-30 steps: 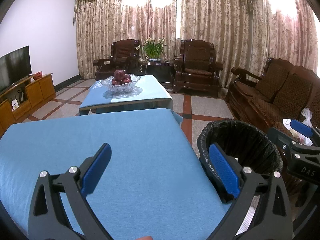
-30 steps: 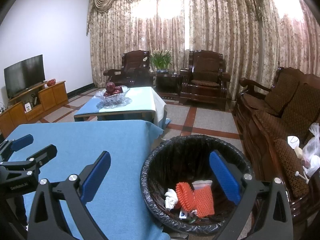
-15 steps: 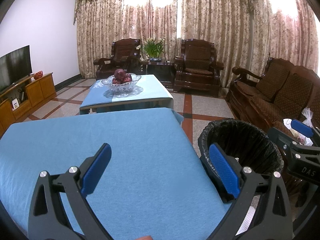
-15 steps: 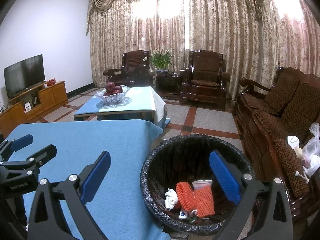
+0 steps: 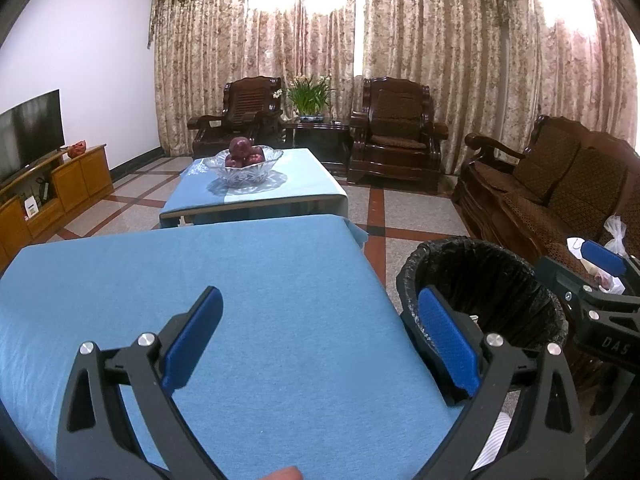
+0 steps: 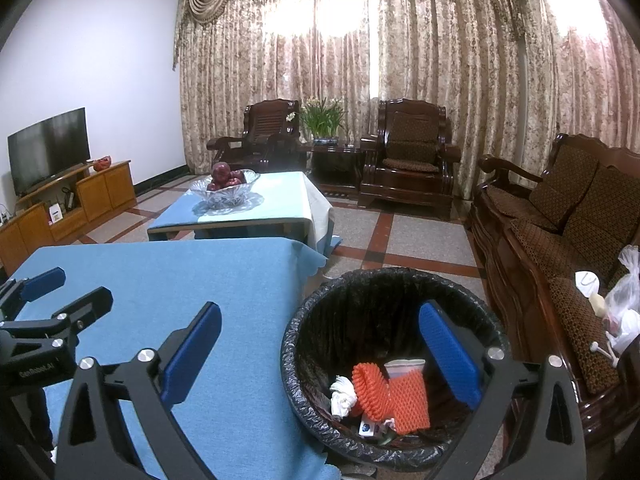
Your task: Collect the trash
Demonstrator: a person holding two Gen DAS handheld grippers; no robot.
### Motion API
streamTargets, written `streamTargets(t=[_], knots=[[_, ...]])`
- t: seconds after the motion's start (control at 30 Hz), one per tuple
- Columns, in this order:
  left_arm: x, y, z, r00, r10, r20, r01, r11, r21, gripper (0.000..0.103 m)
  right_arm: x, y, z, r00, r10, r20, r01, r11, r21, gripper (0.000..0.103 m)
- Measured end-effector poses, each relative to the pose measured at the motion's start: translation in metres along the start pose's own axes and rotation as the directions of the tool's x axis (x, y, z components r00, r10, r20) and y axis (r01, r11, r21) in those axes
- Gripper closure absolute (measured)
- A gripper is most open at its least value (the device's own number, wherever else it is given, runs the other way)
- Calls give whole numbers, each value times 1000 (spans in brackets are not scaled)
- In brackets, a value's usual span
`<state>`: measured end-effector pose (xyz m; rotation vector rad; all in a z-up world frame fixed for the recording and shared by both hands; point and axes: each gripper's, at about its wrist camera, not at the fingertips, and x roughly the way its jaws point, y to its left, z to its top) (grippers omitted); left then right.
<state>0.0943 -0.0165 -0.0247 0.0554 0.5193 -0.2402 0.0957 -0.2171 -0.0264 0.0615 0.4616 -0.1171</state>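
Observation:
A black-lined trash bin (image 6: 360,308) stands on the floor at the right edge of the blue-clothed table (image 6: 192,280). In it lie orange foam netting (image 6: 390,392), a crumpled white tissue (image 6: 342,394) and small wrappers. My right gripper (image 6: 320,352) is open and empty, held above the bin's near rim. My left gripper (image 5: 320,336) is open and empty above the table (image 5: 240,280); the bin (image 5: 500,276) is to its right. Each gripper shows at the edge of the other's view.
A second low table (image 5: 280,188) with a glass bowl of red fruit (image 5: 244,160) stands beyond. A wooden sofa (image 6: 560,220) with plastic bags (image 6: 624,300) is on the right. Armchairs, a plant and curtains are at the back, a TV cabinet (image 6: 68,204) on the left.

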Motion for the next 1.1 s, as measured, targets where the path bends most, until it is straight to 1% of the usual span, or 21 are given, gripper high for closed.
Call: streamTargets(t=[0.57, 0.77, 1.1], knots=[[-1, 0, 1, 1000, 0, 1, 0, 1000, -3, 8, 0, 0, 1, 1000, -1, -2, 1, 1000, 0, 6], [2, -2, -4, 1000, 0, 4, 0, 1000, 1, 8, 3, -5, -8, 1000, -5, -4, 5, 1000, 3, 6], [5, -2, -6, 1000, 6, -7, -6, 1000, -11, 8, 3, -5, -8, 1000, -6, -4, 6, 1000, 2, 6]])
